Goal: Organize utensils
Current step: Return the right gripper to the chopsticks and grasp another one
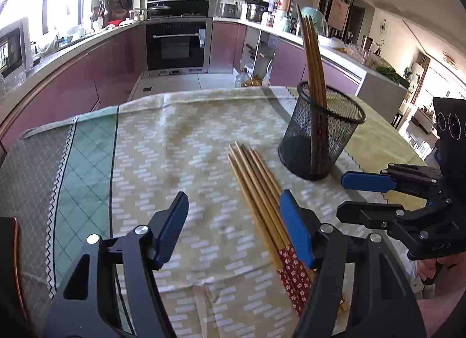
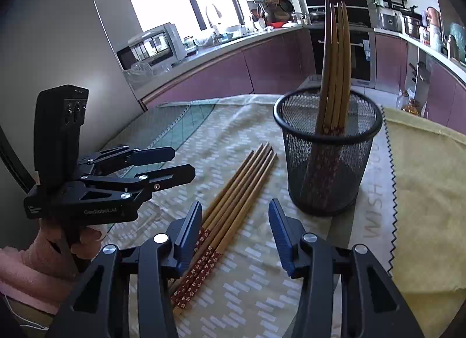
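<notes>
Several wooden chopsticks with red flowered ends lie in a bundle on the patterned cloth; they also show in the right wrist view. A black mesh cup holds several upright chopsticks, also in the right wrist view. My left gripper is open and empty, its right finger by the bundle's red ends. My right gripper is open and empty above the bundle's red ends. The right gripper also shows in the left wrist view, the left gripper in the right wrist view.
The patterned cloth covers the table, with a yellow cloth at the right. Kitchen counters and an oven stand beyond the table's far edge.
</notes>
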Action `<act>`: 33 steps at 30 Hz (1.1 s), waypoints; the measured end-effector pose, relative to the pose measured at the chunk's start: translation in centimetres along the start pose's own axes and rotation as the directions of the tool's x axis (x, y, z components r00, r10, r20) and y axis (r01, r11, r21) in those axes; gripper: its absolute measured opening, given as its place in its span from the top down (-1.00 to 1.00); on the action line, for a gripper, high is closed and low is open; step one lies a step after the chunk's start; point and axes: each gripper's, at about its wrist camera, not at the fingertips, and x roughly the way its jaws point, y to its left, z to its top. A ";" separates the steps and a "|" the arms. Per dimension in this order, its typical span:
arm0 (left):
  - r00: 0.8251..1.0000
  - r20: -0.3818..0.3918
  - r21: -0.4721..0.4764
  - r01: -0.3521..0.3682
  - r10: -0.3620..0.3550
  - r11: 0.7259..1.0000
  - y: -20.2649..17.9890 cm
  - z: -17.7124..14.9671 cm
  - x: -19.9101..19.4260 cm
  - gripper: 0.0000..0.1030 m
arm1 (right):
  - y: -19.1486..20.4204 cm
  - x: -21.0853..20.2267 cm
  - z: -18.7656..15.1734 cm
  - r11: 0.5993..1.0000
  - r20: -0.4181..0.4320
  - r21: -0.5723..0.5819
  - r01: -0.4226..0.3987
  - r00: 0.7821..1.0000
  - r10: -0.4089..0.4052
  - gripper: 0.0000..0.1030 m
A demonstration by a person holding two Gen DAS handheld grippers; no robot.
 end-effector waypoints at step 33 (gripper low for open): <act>0.991 -0.130 0.047 -0.038 0.044 0.998 -1.3 -1.9 3.4 0.06 | 1.5 4.0 -0.8 0.984 -0.101 -0.071 0.162 0.981 -0.168 0.18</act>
